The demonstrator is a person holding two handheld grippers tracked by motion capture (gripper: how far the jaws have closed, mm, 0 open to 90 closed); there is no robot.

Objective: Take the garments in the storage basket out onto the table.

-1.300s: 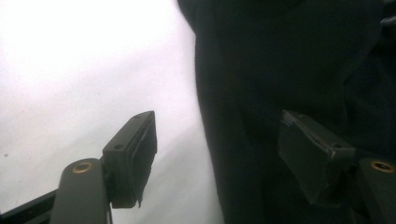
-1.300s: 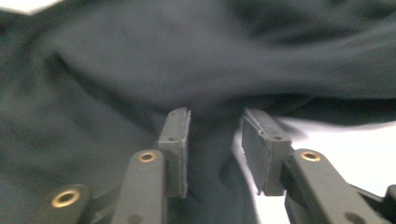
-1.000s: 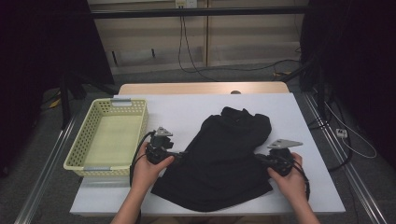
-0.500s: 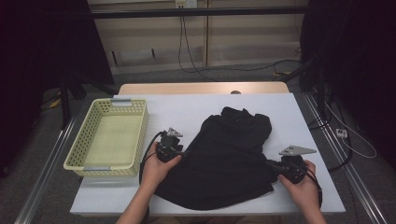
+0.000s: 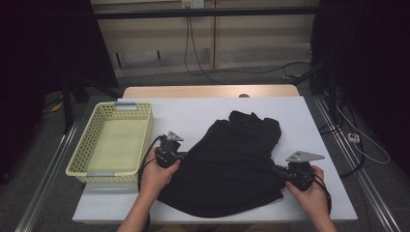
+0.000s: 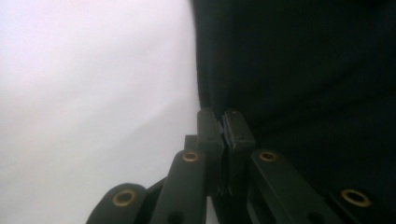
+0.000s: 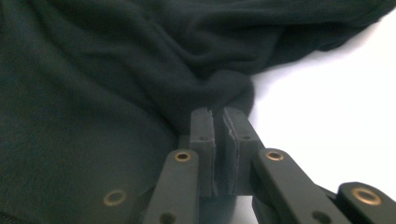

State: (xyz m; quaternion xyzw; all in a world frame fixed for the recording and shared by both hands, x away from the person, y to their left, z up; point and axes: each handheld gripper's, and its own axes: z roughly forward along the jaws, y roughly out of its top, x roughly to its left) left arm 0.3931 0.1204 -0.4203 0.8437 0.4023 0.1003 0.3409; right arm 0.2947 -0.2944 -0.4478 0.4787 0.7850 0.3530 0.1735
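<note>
While both grippers clamp the black garment (image 5: 232, 159), left gripper (image 5: 181, 155) just closed on its left edge, right gripper (image 5: 279, 170) pinches its right edge; the high view adds a yellow basket (image 5: 92, 145) far left.

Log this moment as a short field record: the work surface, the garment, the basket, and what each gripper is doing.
surface: white table
garment: black garment, rumpled, lying right of the basket
basket: yellow basket, at the table's left side, nothing in it
left gripper: left gripper, jaws have just been closing, now shut on the garment's left edge
right gripper: right gripper, jaws shut on a bunched fold at the garment's right edge
hands: one on each gripper, at opposite sides of the garment
</note>
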